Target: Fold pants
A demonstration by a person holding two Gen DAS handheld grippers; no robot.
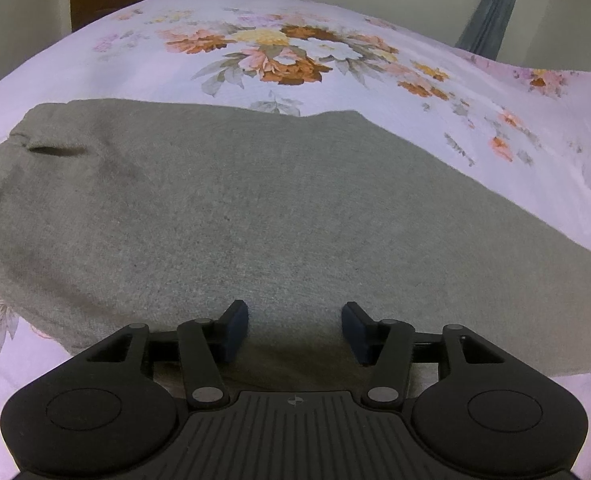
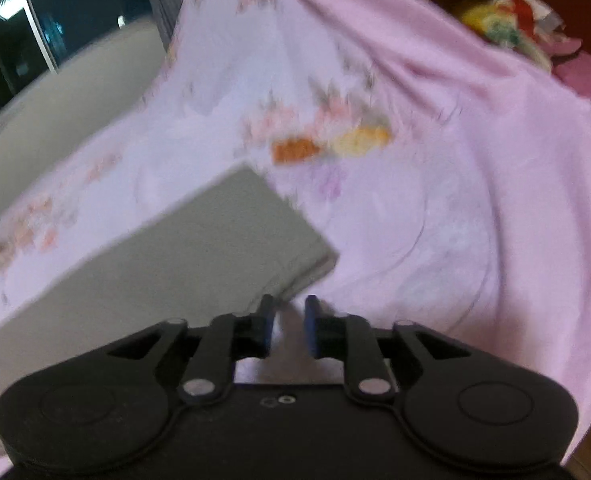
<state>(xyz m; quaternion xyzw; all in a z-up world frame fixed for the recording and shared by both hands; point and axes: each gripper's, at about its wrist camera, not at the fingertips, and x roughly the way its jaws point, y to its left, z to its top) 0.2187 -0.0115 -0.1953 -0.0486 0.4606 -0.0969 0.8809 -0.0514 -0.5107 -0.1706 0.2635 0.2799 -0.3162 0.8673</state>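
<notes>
While flat, pants (image 1: 255,216) run lengthwise, waistband left.

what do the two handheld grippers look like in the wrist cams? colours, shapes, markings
Both look alike. The left gripper has a matte black body with a ribbed centre plate bearing a small round mark, two rounded lobes with embossed circles, black link arms on silver pivot pins, and dark blue pads. The right gripper has the same black lobes, silver pins and blue pads; its centre is blurred. No cables or sleeves show.
</notes>
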